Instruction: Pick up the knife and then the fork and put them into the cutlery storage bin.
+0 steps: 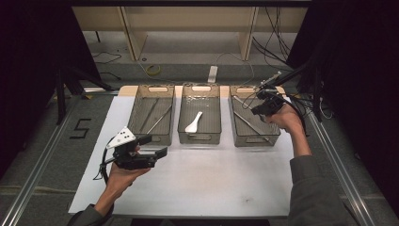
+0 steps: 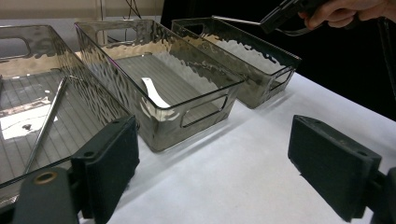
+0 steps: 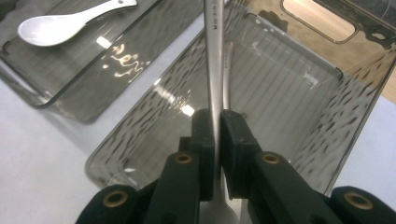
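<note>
the metal utensil [image 3: 214, 60] is clamped between the closed jaws of the right gripper [image 3: 215, 135], its long handle running straight out along the gripper's own axis toward 12 o'clock in the right gripper view, with its wider end hanging below the jaws at 6 o'clock. it hangs above the right bin [image 3: 299, 116], and a second metal piece [image 3: 227, 74] lies on that bin's floor right behind it, nearly parallel. in the high view the right gripper [image 1: 263, 106] sits over the right bin [image 1: 254, 139] at about 1 o'clock on the table, with the held handle pointing away to the far left. so the piece is lined up with the bin's length, and i judge any lowering goes straight down, with no turning needed.

the white spoon [image 1: 193, 122] lies in the middle bin [image 1: 199, 134], at 12 o'clock. the left bin [image 1: 151, 136] holds thin metal rods [image 1: 154, 115].

the left gripper [image 1: 155, 146] hovers low over the white paper [image 1: 197, 183] at 9 o'clock, jaws wide apart and holding nothing, well apart from the utensil; the right hand [image 1: 284, 117] is plainly the nearer one.
</note>
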